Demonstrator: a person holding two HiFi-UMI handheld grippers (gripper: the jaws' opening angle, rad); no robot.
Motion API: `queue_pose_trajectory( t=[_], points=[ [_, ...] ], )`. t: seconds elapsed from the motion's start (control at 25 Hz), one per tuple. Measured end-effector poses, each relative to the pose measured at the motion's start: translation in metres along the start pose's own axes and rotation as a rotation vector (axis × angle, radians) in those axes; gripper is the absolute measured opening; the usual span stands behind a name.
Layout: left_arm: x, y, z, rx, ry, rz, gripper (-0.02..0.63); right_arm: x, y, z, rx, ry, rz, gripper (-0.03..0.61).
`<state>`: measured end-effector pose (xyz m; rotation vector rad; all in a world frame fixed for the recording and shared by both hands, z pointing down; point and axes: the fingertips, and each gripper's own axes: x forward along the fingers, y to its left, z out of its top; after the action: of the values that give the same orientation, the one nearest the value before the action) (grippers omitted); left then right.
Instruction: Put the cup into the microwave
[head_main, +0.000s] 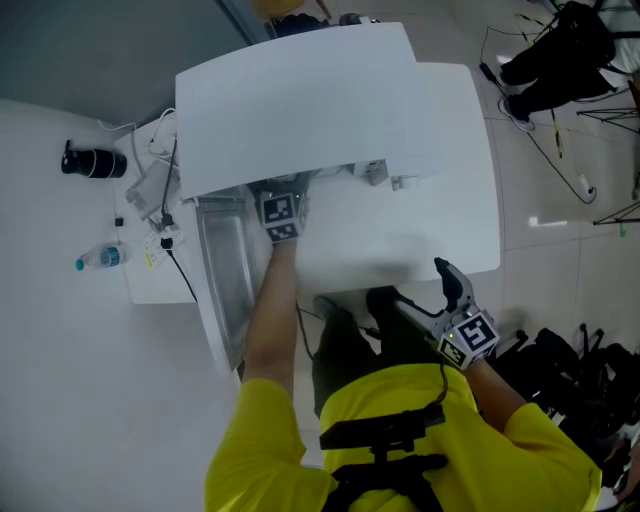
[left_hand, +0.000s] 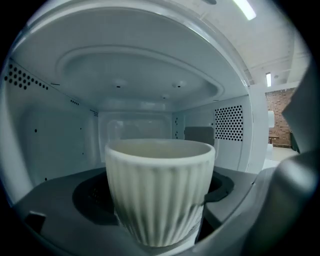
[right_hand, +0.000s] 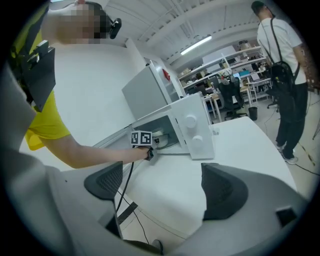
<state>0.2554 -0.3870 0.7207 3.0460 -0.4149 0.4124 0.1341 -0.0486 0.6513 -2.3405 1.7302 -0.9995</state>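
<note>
A ribbed white cup (left_hand: 160, 192) fills the middle of the left gripper view, upright inside the white microwave's (head_main: 310, 100) cavity, just over the dark turntable recess (left_hand: 85, 192). My left gripper (head_main: 282, 220) reaches in through the open front and is shut on the cup; only part of its right jaw shows. The right gripper view shows the same reach from the side, with the marker cube (right_hand: 141, 138) at the microwave (right_hand: 192, 125) opening. My right gripper (right_hand: 165, 190) hangs open and empty near the table's front edge (head_main: 455, 300).
The microwave door (head_main: 225, 285) stands open to the left. A water bottle (head_main: 100, 258), a black cylinder (head_main: 92, 162) and cables (head_main: 150, 190) lie on the left. A person (right_hand: 285, 75) stands at the table's far end. Black bags (head_main: 560, 50) sit on the floor.
</note>
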Motion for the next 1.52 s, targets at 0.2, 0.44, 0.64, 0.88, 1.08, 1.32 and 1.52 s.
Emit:
queue_pose_trajectory(
  t=[0.2, 0.44, 0.64, 0.88, 1.08, 1.32, 1.52],
  points=[
    [0.001, -0.001, 0.003, 0.006, -0.033, 0.005, 0.470, -0.007, -0.005, 0.003, 0.009, -0.015, -0.039, 0.495],
    [-0.016, 0.000, 0.002, 0.014, -0.036, 0.033, 0.511, -0.006, 0.004, 0.005, 0.006, -0.035, -0.052, 0.495],
    [-0.076, -0.010, 0.008, -0.021, -0.029, 0.059, 0.520, -0.007, 0.021, 0.029, -0.038, -0.096, -0.062, 0.495],
    [-0.212, -0.045, 0.063, -0.035, -0.094, 0.010, 0.394, -0.022, 0.057, 0.097, -0.126, -0.236, -0.032, 0.469],
    [-0.305, -0.072, 0.132, -0.029, -0.165, -0.054, 0.306, -0.039, 0.081, 0.134, -0.141, -0.314, -0.025, 0.456],
    [-0.358, -0.071, 0.161, -0.065, -0.126, -0.029, 0.234, -0.061, 0.099, 0.154, -0.132, -0.371, -0.050, 0.390],
    [-0.373, -0.059, 0.169, -0.109, -0.158, 0.018, 0.028, -0.073, 0.114, 0.158, -0.177, -0.399, -0.053, 0.226]
  ],
)
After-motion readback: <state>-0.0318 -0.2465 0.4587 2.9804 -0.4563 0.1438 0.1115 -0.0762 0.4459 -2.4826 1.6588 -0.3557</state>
